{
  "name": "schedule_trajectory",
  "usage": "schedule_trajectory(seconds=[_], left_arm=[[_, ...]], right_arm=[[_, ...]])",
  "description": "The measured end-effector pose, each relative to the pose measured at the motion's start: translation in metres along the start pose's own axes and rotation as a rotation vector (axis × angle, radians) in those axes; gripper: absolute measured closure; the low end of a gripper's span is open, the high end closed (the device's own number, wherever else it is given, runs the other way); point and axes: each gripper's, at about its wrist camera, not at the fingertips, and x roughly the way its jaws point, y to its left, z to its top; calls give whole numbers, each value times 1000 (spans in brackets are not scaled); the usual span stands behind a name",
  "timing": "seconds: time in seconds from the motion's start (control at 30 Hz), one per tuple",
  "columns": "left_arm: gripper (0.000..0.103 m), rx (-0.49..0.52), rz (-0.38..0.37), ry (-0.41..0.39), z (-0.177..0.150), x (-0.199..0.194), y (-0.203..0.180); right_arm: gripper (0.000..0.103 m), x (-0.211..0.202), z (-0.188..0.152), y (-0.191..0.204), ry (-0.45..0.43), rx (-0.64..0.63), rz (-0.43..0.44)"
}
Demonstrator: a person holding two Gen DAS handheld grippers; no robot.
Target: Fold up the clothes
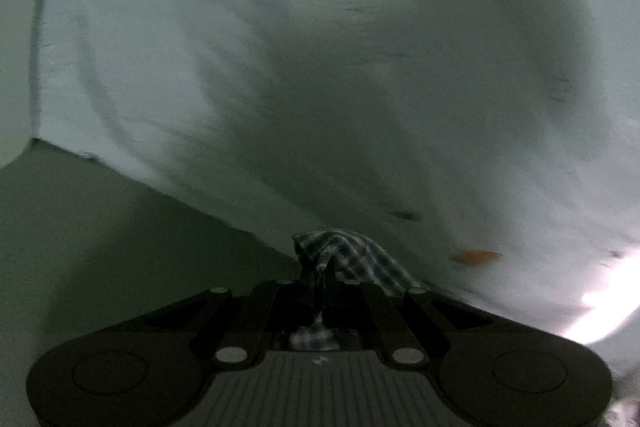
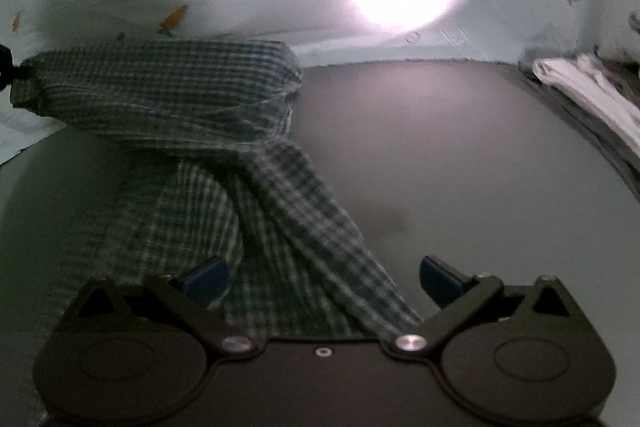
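Nearest the right wrist camera, the right gripper stands with its blue-padded fingers spread wide and holding nothing, the green-and-white checked cotton garment running between them across the dark grey tabletop. The left gripper is pressed together, pinching a corner of that cloth. Beyond lie a pale sheet printed with orange carrots and folded white laundry at far right.
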Motion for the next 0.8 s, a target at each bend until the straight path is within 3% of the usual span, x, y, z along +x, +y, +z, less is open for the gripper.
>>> schedule_trajectory(seconds=[0.13, 0.27, 0.4, 0.53, 0.8], left_arm=[[101, -88, 149, 52, -7, 21, 47], [95, -181, 183, 164, -33, 22, 71], [80, -99, 130, 194, -73, -20, 53], [73, -34, 15, 314, -133, -69, 19], [72, 235, -150, 572, -265, -150, -62]], right_arm=[[0, -3, -4, 16, 16, -93, -16], [0, -2, -12, 12, 53, -98, -12], [0, -10, -18, -8, 60, -68, -36], [7, -19, -27, -36, 64, -29, -36], [48, -22, -46, -90, 109, -27, 63]])
